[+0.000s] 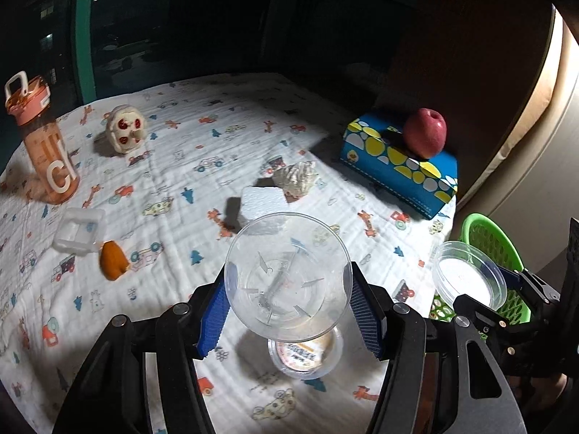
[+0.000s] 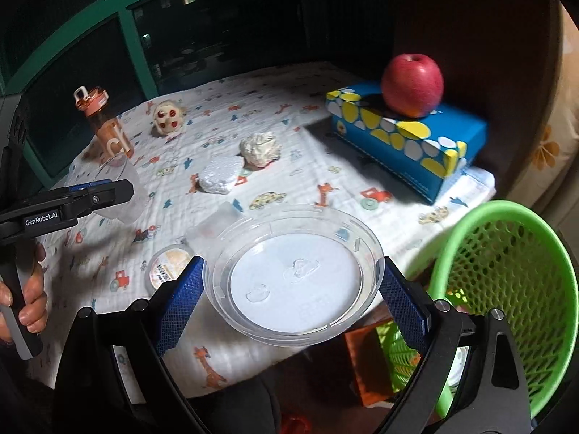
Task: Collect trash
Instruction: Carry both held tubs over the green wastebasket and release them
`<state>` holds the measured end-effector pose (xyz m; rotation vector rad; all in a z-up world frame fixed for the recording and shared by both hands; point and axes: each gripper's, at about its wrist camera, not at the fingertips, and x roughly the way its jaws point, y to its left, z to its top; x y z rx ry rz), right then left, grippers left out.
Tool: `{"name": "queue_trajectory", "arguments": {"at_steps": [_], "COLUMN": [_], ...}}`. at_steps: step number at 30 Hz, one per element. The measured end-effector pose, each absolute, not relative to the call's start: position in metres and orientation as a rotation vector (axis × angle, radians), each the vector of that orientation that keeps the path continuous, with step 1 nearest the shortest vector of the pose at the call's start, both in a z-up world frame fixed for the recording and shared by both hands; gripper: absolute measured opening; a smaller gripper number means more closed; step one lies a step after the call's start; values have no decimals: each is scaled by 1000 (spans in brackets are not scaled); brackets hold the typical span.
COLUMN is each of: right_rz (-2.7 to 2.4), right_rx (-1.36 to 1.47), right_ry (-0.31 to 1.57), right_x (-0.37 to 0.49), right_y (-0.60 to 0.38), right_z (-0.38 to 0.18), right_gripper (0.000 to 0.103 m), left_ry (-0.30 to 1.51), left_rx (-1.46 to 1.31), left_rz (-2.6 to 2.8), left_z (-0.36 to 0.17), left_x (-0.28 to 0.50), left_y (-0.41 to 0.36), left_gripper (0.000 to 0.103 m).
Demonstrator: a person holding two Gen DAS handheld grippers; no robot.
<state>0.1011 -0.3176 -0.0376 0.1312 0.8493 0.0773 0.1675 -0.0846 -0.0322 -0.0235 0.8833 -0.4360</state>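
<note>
My left gripper (image 1: 288, 305) is shut on a clear plastic cup (image 1: 287, 276), held above the table; it also shows in the right wrist view (image 2: 123, 190). My right gripper (image 2: 291, 293) is shut on a clear round lid (image 2: 295, 276), held near the table's right edge beside the green mesh basket (image 2: 506, 289). The lid (image 1: 468, 275) and basket (image 1: 492, 242) also show in the left wrist view. On the cloth lie a crumpled paper ball (image 1: 295, 177), a white foam piece (image 1: 260, 204), a small sauce cup (image 1: 305, 356), a clear small box (image 1: 77, 231) and an orange scrap (image 1: 113, 260).
A red apple (image 2: 412, 85) sits on a blue tissue box (image 2: 409, 137) at the back right. An orange water bottle (image 1: 45, 144) and a cream toy (image 1: 125, 128) stand at the back left. A dark window lies behind the table.
</note>
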Motion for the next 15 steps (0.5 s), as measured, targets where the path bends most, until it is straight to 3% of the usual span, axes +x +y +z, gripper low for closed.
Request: {"name": "queue_trajectory", "arguments": {"at_steps": [15], "right_rz": [-158], "right_rx": [248], "right_ry": [818], "right_x": [48], "right_y": [-425], "right_z": [-35], "right_gripper": [92], "left_ry": [867], "left_rx": [81], "left_rz": [-623], "left_z": [-17], "left_x": [147], "left_y": [-206], "left_gripper": [59]}}
